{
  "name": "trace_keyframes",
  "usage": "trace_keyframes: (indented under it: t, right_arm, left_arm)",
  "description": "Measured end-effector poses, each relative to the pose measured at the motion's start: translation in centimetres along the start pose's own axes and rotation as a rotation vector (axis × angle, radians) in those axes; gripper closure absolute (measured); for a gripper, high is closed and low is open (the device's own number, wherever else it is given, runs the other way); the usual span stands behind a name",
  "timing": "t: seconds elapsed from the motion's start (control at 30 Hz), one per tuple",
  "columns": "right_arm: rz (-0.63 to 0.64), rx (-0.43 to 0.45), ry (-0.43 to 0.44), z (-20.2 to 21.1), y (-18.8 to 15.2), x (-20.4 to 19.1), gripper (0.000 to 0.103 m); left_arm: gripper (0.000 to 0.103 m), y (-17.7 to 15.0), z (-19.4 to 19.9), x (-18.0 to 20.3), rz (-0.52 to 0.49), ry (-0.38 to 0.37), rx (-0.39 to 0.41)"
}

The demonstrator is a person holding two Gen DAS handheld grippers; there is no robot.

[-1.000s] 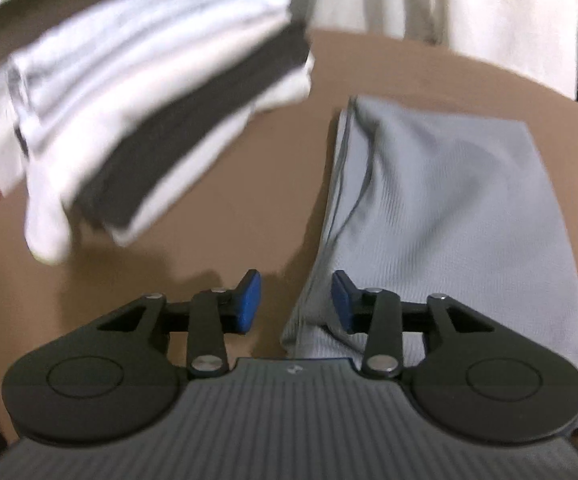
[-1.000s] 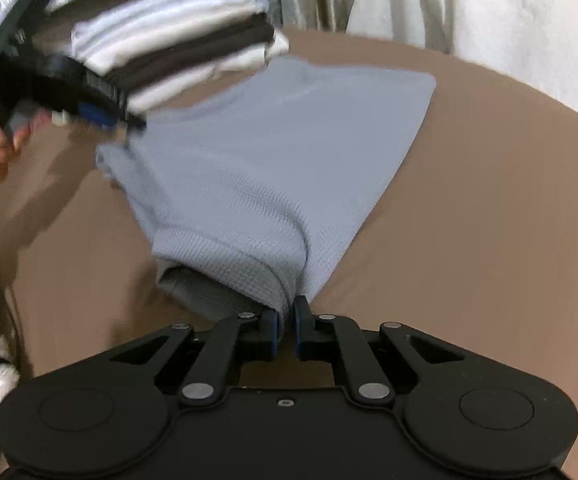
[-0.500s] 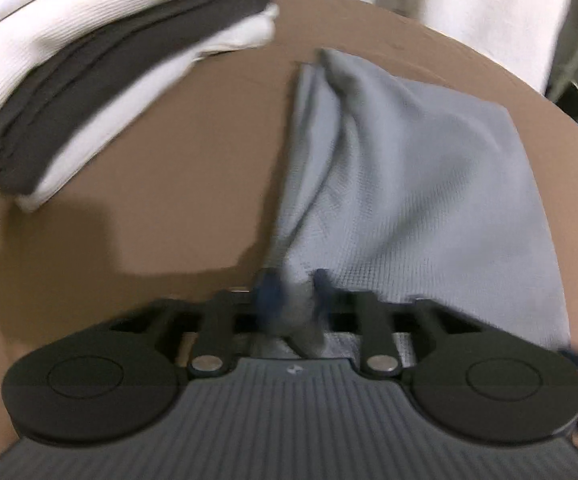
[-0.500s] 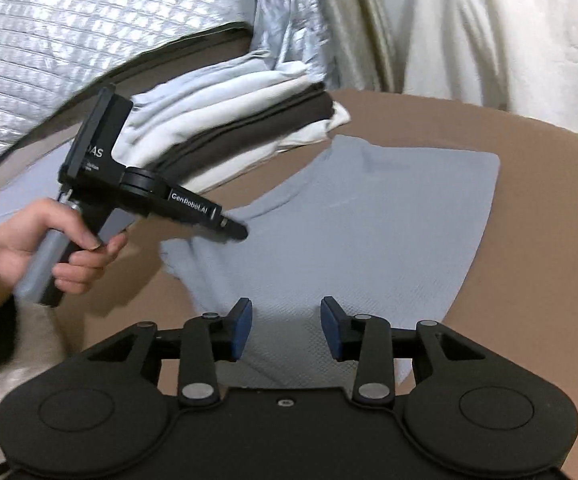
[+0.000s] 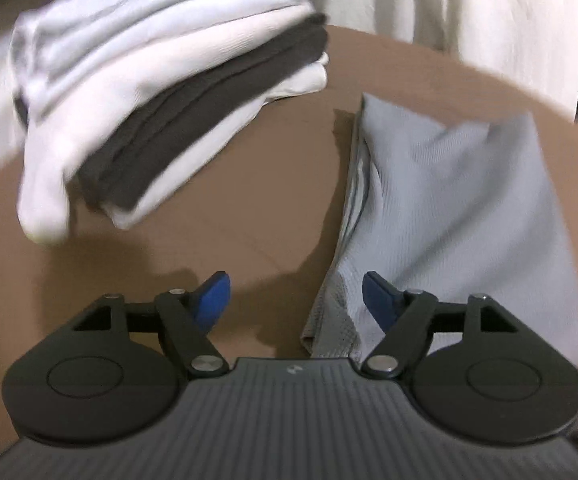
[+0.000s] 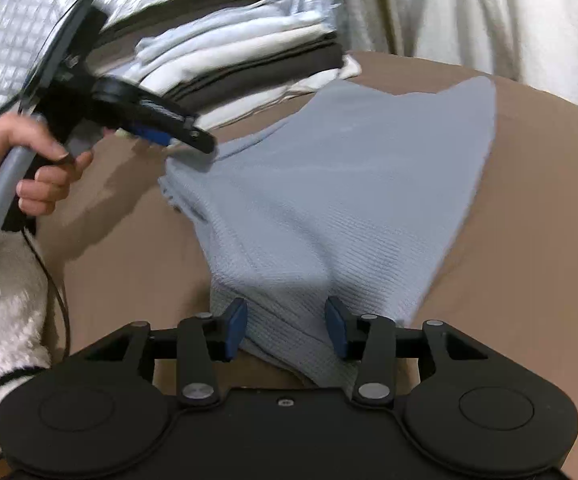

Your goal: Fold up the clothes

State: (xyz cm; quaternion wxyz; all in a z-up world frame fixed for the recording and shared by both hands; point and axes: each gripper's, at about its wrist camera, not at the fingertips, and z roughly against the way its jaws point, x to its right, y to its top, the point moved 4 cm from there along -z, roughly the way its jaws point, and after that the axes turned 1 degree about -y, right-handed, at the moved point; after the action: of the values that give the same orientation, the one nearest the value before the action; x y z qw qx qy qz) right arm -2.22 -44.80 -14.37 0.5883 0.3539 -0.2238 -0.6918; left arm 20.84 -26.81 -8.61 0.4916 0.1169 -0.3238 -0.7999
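You have one grey garment [image 6: 341, 184] spread out, one stack of folded clothes [image 5: 161, 120], and two grippers: left gripper [image 5: 296, 300], right gripper [image 6: 285, 328].

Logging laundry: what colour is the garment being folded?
Light blue-grey garment, clearest in the right wrist view.

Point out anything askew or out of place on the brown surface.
The grey garment is folded unevenly: its far edge rises to two peaks with a dip between, and its near-left corner is bunched, with layers showing. The stack of folded clothes behind it looks neat. Both the left gripper and right gripper are open.
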Motion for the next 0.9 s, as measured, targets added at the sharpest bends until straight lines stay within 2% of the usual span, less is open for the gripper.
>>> trace_keyframes:
  t: [0.07, 0.1, 0.17, 0.2, 0.27, 0.3, 0.33, 0.37, 0.4, 0.43, 0.5, 0.53, 0.6, 0.63, 0.67, 0.7, 0.77, 0.8, 0.83, 0.87, 0.9]
  right_arm:
    - [-0.057, 0.045, -0.024, 1.1, 0.2, 0.9, 0.037]
    - [-0.093, 0.063, -0.042, 1.4, 0.2, 1.7, 0.034]
    - [-0.181, 0.065, -0.088, 1.3, 0.0, 3.4, 0.024]
    - [-0.237, 0.045, -0.094, 0.8, -0.3, 4.3, 0.023]
    - [-0.35, 0.031, -0.06, 0.0, -1.0, 5.6, 0.021]
    - [-0.408, 0.052, -0.023, -0.1, -1.4, 6.1, 0.021]
    - [-0.463, 0.058, 0.053, -0.2, -1.6, 6.4, 0.021]
    - [-0.515, 0.055, 0.153, -0.5, -1.7, 6.6, 0.027]
    - [-0.575, 0.034, 0.261, -0.9, -1.8, 6.7, 0.03]
    - [-0.595, 0.025, 0.293, -1.2, -1.8, 6.7, 0.038]
    - [-0.577, 0.036, 0.248, -1.4, -1.8, 6.8, 0.086]
    - [-0.55, 0.049, 0.218, -0.9, -1.6, 6.6, 0.089]
    - [-0.49, 0.133, 0.211, 2.4, -0.4, 5.9, 0.091]
    - [-0.463, 0.18, 0.215, 4.3, 0.3, 5.5, 0.091]
    - [-0.424, 0.184, 0.181, 5.9, 0.8, 5.1, 0.092]
    - [-0.378, 0.146, 0.12, 6.7, 1.0, 4.8, 0.092]
    - [-0.32, 0.017, -0.003, 6.5, -0.1, 5.0, 0.092]
    - [-0.329, -0.063, -0.035, 5.7, -1.0, 5.4, 0.091]
    - [-0.364, -0.132, -0.04, 4.8, -2.0, 5.9, 0.086]
    - [-0.4, -0.167, -0.045, 4.0, -2.9, 6.2, 0.081]
    - [-0.429, -0.165, -0.054, 3.6, -3.4, 6.3, 0.08]
  left_arm:
    - [0.03, 0.1, 0.3, -1.8, 0.111, -0.087, 0.009]
    - [0.03, 0.4, 0.0, -2.1, 0.141, -0.124, 0.009]
    - [0.026, 0.5, -1.3, -1.8, 0.143, -0.154, -0.036]
    - [0.022, 0.3, -1.9, -1.5, 0.138, -0.161, -0.068]
    - [0.021, -0.6, -3.1, -0.9, 0.132, -0.151, -0.143]
    - [0.021, -1.2, -3.7, -0.7, 0.128, -0.14, -0.182]
    - [0.02, -1.5, -4.5, -0.5, 0.118, -0.131, -0.215]
    - [0.02, -1.8, -4.9, -0.4, 0.111, -0.124, -0.234]
    - [0.019, -1.7, -4.5, -0.3, 0.115, -0.126, -0.22]
    - [0.018, -1.6, -4.2, -0.3, 0.119, -0.128, -0.205]
    - [0.018, -1.5, -3.4, -0.2, 0.127, -0.131, -0.177]
    - [0.018, -1.5, -3.0, -0.1, 0.13, -0.133, -0.163]
    - [0.018, -1.3, -2.2, 0.0, 0.138, -0.137, -0.134]
    - [0.015, -1.4, -1.8, -0.1, 0.146, -0.146, -0.126]
    - [0.011, -1.6, -1.5, -0.3, 0.168, -0.17, -0.137]
    - [0.007, -1.9, -1.7, -0.6, 0.194, -0.189, -0.162]
    - [0.007, -2.5, -2.3, -1.1, 0.241, -0.212, -0.217]
    - [0.007, -2.8, -2.9, -1.1, 0.242, -0.181, -0.246]
    - [0.007, -2.9, -3.4, -1.0, 0.231, -0.152, -0.255]
    - [0.007, -3.0, -3.7, -0.9, 0.221, -0.128, -0.258]
    - [0.007, -3.0, -3.5, -0.7, 0.212, -0.12, -0.244]
